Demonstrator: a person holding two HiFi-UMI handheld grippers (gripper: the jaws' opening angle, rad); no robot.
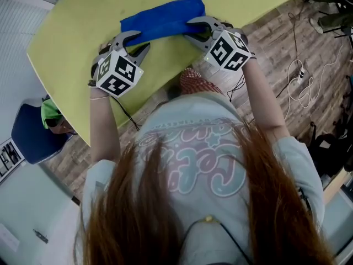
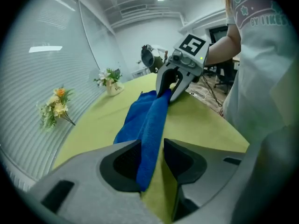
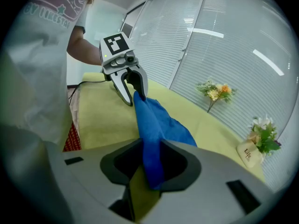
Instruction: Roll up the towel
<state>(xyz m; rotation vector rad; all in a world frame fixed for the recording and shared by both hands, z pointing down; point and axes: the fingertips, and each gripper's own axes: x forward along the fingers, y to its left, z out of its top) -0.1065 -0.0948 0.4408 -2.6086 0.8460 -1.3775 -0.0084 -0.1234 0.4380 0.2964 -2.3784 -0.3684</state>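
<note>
A blue towel (image 1: 162, 18) lies on the yellow-green table (image 1: 71, 43), and its near edge is lifted into a narrow fold. My left gripper (image 1: 139, 42) is at the fold's left end. In the left gripper view the towel (image 2: 145, 120) runs between the jaws of my left gripper (image 2: 152, 143), lying against one pad with a gap beside the other. My right gripper (image 1: 190, 29) holds the fold's right end. In the right gripper view, the tips of the right gripper (image 3: 151, 143) pinch the towel (image 3: 161, 120). Each view shows the other gripper at the far end of the fold: the right gripper (image 2: 169, 91) and the left gripper (image 3: 135, 94).
Two small flower bunches (image 2: 56, 106) (image 2: 110, 80) stand along the table's far side by the blinds. A blue chair (image 1: 30, 134) stands to the left of the table. Cables (image 1: 300, 84) lie on the wooden floor at the right. The person stands at the table's near edge.
</note>
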